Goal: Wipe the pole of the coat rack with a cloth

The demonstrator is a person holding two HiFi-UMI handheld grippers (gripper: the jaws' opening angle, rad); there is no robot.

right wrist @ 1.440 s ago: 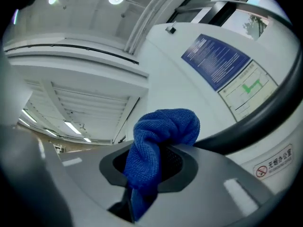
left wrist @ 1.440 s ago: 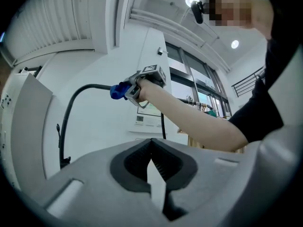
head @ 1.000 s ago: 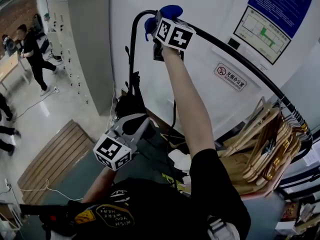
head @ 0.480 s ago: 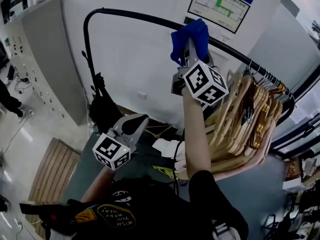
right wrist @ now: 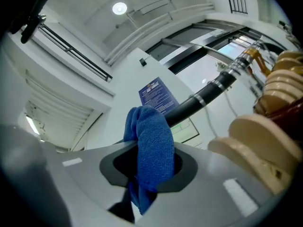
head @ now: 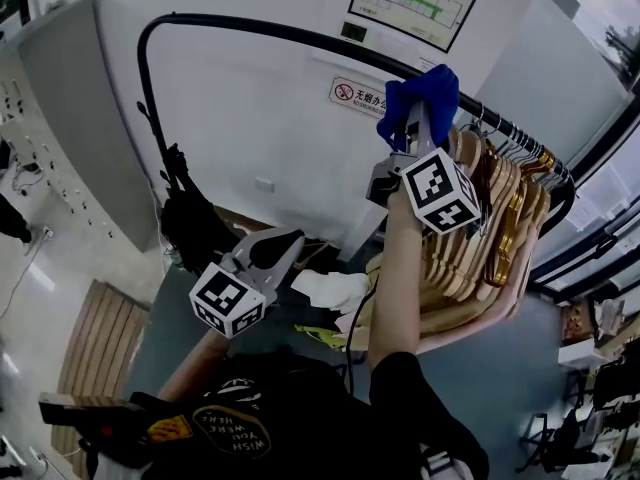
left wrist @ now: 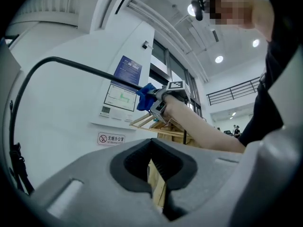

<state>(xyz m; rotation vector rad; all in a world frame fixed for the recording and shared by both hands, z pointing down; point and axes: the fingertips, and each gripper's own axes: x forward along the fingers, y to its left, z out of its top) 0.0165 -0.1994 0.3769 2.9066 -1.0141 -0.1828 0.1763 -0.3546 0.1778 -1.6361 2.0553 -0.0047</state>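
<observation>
a person's right gripper (head: 414, 126), raised to the upper right of the head view, clamps a blue cloth (head: 420, 96) against the black pole (head: 290, 36) of a coat rack. the pole is a glossy round tube: it rises as an upright at the far left of the frame, bends over at the upper left, then runs its long axis across the top, slanting down to the right edge, where it curves downward again. the cloth sits where the run passes the centre right, just left of a packed row of wooden hangers (head: 485, 223) hanging from the pole. in the right gripper view, the jaws are closed on the folded, nubby cloth (right wrist: 149, 141), which stands up out of them and overlaps the pole (right wrist: 199, 100); the tube runs from there to the upper right and carries a silver band further along, with the hangers (right wrist: 265, 141) at the right edge. the left gripper (head: 272, 251) hangs low at the centre left, well apart from the pole, its jaws drawn in to a thin slit with nothing between them, its marker cube (head: 228, 301) toward the camera. a small red-and-white sign (head: 358, 95) is on the white wall behind.
</observation>
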